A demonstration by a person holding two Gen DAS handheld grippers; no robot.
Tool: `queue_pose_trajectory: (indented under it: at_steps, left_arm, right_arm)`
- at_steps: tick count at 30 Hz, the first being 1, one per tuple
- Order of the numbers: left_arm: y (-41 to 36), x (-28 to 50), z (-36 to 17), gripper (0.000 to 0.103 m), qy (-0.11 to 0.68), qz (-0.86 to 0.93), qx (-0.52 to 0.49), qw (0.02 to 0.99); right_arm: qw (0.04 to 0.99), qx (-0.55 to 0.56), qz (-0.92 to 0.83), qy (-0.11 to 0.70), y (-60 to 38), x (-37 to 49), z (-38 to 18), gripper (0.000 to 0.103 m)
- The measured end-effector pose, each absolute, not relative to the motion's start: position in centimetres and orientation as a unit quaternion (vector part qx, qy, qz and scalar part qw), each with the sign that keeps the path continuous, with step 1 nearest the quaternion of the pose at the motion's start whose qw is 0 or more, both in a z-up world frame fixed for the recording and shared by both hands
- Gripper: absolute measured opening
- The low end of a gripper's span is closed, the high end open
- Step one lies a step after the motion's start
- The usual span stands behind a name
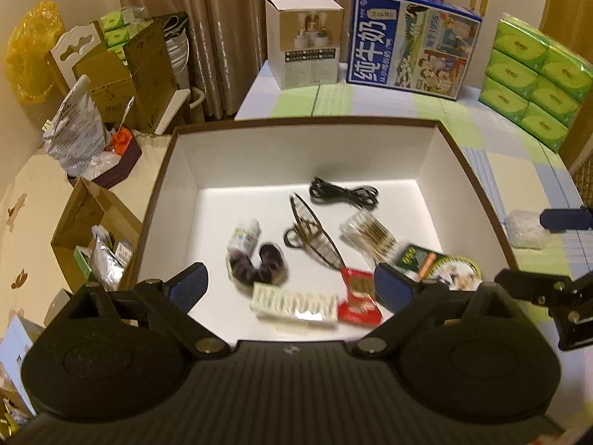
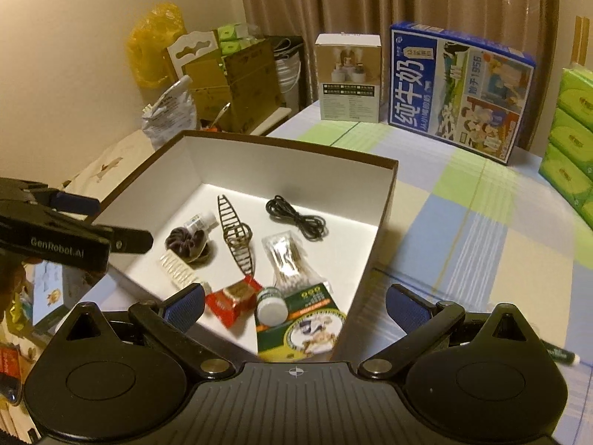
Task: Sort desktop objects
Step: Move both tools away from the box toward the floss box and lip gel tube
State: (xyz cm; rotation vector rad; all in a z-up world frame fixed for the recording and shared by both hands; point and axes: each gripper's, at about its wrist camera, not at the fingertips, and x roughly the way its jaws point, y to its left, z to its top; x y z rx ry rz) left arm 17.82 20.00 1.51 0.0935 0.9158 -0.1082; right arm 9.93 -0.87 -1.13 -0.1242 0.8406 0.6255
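Both grippers, left gripper [image 1: 289, 282] and right gripper [image 2: 294, 302], hover with fingers spread and empty over the white-lined cardboard box [image 2: 385, 200]. Inside, the coiled black cable [image 1: 343, 193] looks light and floppy; pinch its bundled middle.

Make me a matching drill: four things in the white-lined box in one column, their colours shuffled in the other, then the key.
Things:
1. coiled cable
2. snack packet
3. scrunchie
4. hair comb

Colours:
A. red
B. white
C. black
D. dark purple

Pairs: 1-C, 2-A, 3-D, 4-B
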Motion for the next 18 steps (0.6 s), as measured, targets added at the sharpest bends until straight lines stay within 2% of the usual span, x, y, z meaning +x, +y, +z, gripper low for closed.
queue_pose_trajectory:
  at_steps: [18]
  left_arm:
    - [16.1,11.9,1.0,0.094,0.466,-0.04,0.05,0.883]
  right_arm:
    - [0.853,-0.052,0.301,0.423,-6.1,5.3,-1.4,0.101]
